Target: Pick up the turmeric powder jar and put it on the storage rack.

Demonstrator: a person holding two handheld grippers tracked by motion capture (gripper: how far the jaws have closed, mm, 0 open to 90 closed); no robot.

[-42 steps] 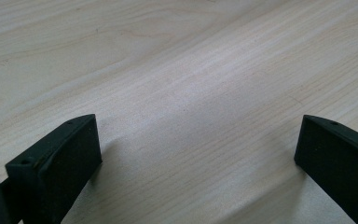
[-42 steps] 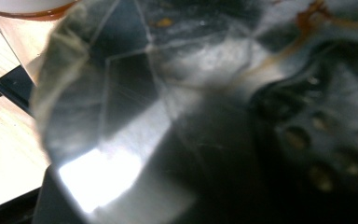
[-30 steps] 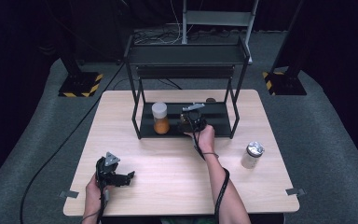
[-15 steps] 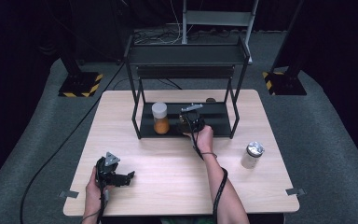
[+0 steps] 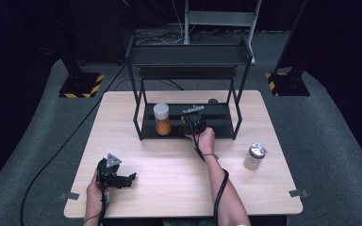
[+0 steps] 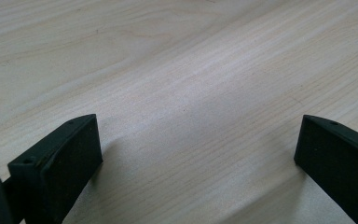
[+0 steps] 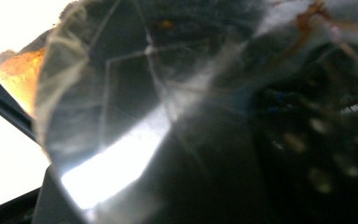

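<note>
On the rack's lower shelf (image 5: pixel 217 123), the right gripper (image 5: pixel 192 123) clamps a dark jar (image 7: pixel 177 116).

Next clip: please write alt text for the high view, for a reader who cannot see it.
A person's right hand-held gripper reaches onto the lower shelf of a black rack standing on a wooden table, beside an orange-filled jar. The left hand-held gripper rests open near the table's front left; a silver-lidded jar stands at right.

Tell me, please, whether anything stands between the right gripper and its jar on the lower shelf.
Nothing visible does: the right gripper seems closed on the dark jar on the shelf. The orange jar stands apart at its left.
</note>
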